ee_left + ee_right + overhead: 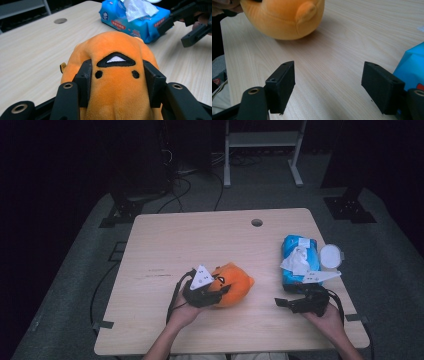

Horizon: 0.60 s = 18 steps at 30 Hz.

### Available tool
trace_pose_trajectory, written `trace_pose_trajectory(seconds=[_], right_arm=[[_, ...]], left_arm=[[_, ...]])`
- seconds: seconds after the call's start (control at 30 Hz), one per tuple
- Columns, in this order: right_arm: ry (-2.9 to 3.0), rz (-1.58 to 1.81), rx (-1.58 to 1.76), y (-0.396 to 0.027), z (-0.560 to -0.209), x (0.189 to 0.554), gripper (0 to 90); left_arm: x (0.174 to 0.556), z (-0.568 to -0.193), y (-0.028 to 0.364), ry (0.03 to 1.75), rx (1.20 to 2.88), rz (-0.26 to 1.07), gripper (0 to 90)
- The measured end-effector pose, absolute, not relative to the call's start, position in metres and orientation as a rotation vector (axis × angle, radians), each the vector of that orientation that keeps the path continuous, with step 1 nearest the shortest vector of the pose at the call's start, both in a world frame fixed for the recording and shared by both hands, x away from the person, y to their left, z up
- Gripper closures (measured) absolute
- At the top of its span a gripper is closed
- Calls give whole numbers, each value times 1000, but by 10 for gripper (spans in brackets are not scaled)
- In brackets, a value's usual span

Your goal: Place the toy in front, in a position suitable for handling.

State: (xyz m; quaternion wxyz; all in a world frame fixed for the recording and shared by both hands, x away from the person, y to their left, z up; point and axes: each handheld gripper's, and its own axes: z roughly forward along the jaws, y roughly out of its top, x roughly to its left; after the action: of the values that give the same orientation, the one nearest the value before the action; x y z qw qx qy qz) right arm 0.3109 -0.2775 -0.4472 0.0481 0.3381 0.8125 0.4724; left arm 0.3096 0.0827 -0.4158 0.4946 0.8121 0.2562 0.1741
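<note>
An orange plush toy (236,281) with a stitched black mouth and two black dots lies on the wooden table (200,240), near its front middle. My left gripper (220,289) is shut on it: in the left gripper view both black pads press into the plush toy's (115,45) sides at my left gripper (116,75). To the right, my right gripper (283,303) hovers low over the table and points left, open, with bare wood between its pads (329,80). The right gripper view catches the plush toy (284,15) at the upper left.
A blue pack of wet wipes (299,262) with a white wipe sticking out lies at the table's right side, just beyond the right gripper. A round white lid (331,256) sits beside it. A cable hole (257,222) is at the table's far edge.
</note>
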Motion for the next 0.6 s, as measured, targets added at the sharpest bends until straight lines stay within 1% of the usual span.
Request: trace_pose_trajectory(seconds=[0.2,0.37,0.4,0.43,0.5,0.53,0.6], right_arm=[[2484,1433,1028,-276,-448,311,257],[2484,1424,1038,-276,-449,311,257],[2481,1426,1039,-276,-448,311,257],[2479,1425,1039,-276,-448,311,258],[2470,1427,1043,-275,-447,310,257],[2466,1430,1047,-276,-447,310,257],[2453,1437,1049,-276,-445,308,258]], left_arm=[[305,-430,75,607,1973,375,502],[301,-433,74,582,1975,357,479],[301,-434,75,583,1968,352,456],[300,-435,75,588,1959,358,405],[296,-435,74,589,1937,417,240],[293,-435,75,589,1929,412,181],[288,-436,77,582,1922,414,123]])
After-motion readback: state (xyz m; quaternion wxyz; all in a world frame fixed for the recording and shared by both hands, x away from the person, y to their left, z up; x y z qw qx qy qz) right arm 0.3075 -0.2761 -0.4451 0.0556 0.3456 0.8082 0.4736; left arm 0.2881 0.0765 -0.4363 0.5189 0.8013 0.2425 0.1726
